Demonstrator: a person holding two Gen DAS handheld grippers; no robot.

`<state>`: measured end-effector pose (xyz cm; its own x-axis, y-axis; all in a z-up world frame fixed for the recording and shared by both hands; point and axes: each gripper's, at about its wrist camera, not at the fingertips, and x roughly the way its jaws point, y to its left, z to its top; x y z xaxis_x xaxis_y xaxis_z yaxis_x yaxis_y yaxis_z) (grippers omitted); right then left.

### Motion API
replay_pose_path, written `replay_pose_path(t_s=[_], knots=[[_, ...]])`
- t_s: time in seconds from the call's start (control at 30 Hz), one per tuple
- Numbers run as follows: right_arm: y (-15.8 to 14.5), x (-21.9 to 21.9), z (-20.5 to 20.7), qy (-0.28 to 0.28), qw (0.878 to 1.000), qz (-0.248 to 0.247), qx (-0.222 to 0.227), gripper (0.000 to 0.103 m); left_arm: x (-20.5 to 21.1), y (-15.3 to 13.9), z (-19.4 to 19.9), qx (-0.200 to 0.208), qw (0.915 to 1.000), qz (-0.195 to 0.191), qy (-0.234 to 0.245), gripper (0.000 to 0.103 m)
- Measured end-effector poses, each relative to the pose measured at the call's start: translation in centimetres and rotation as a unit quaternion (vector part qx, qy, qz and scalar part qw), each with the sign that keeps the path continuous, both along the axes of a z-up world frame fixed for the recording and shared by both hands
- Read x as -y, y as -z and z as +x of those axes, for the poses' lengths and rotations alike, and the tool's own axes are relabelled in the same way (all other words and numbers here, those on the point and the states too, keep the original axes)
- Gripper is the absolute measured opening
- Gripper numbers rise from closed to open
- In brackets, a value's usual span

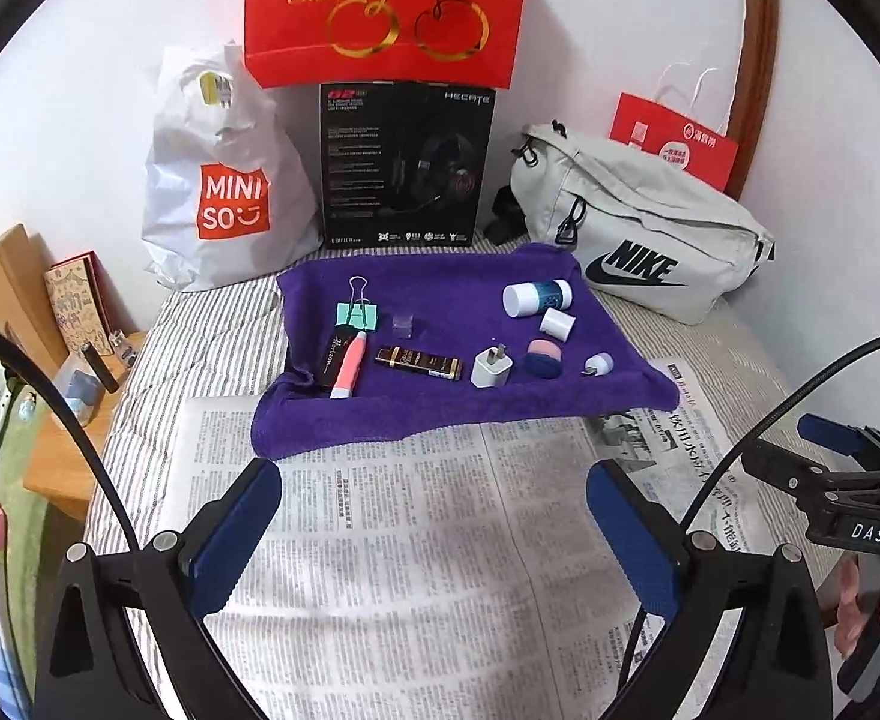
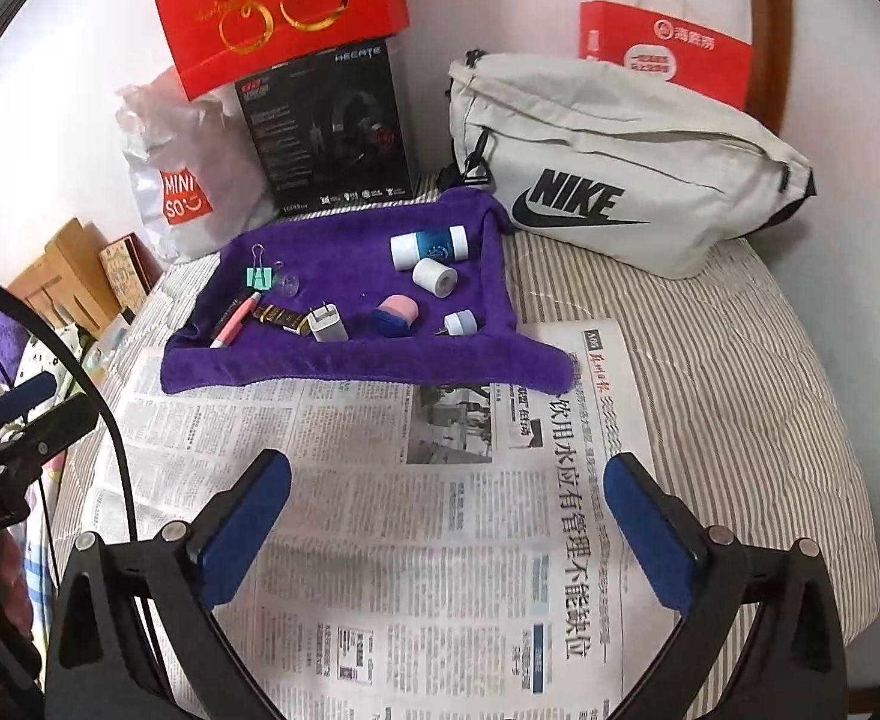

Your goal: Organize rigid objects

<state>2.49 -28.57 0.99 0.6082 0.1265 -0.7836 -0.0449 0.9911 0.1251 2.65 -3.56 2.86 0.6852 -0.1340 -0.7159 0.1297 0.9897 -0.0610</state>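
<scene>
A purple towel (image 1: 440, 414) (image 2: 380, 363) lies on the bed and holds several small objects: a teal binder clip (image 1: 356, 313) (image 2: 260, 277), a pink pen (image 1: 350, 367) (image 2: 233, 321), a black-gold bar (image 1: 419, 362), a white charger (image 1: 491, 367) (image 2: 327, 323), a pink-blue puff (image 1: 542, 357) (image 2: 393, 313), a white-blue bottle (image 1: 537, 297) (image 2: 429, 247), a white cap (image 1: 557, 324) (image 2: 434, 278) and a small white plug (image 1: 597, 365) (image 2: 459, 323). My left gripper (image 1: 434, 507) is open and empty over the newspaper (image 1: 416, 540). My right gripper (image 2: 447, 501) is open and empty, near the towel.
A Miniso bag (image 1: 224, 186), a black headset box (image 1: 407, 165), a red gift bag (image 1: 386, 6) and a white Nike bag (image 1: 650, 240) (image 2: 608, 174) stand along the wall behind the towel. A wooden side table (image 1: 50, 420) with clutter sits left of the bed.
</scene>
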Motion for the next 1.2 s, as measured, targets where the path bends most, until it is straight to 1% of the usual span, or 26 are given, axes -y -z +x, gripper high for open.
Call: replay_pose_path(t_s=[0.13,0.27,0.5,0.67,0.9,1.2], knots=[[-0.3,0.1,-1.3,0.002,1.0,-0.006,0.006,0.103,0.4,0.5,-1.0,-0.002,1.0,-0.005,0.0,0.103],[-0.5,0.3,-2.0,0.003,1.0,-0.007,0.01,0.103,0.8,0.8,-1.7,0.002,1.0,0.004,-0.003,0.103],[-1.0,0.6,-2.8,0.011,1.0,-0.012,0.017,0.103,1.0,0.6,-2.3,0.009,1.0,0.003,-0.002,0.103],[-1.4,0.5,-3.0,0.012,1.0,-0.015,0.023,0.103,0.9,0.5,-2.6,0.01,0.9999,0.003,-0.003,0.103],[-1.1,-0.2,-3.1,0.006,1.0,-0.023,0.019,0.103,0.7,0.5,-2.9,0.01,0.9999,0.006,-0.006,0.103],[-1.0,-0.6,-3.2,0.005,0.999,-0.025,0.02,0.103,-0.4,0.6,-3.2,0.009,0.9999,0.001,-0.009,0.103]])
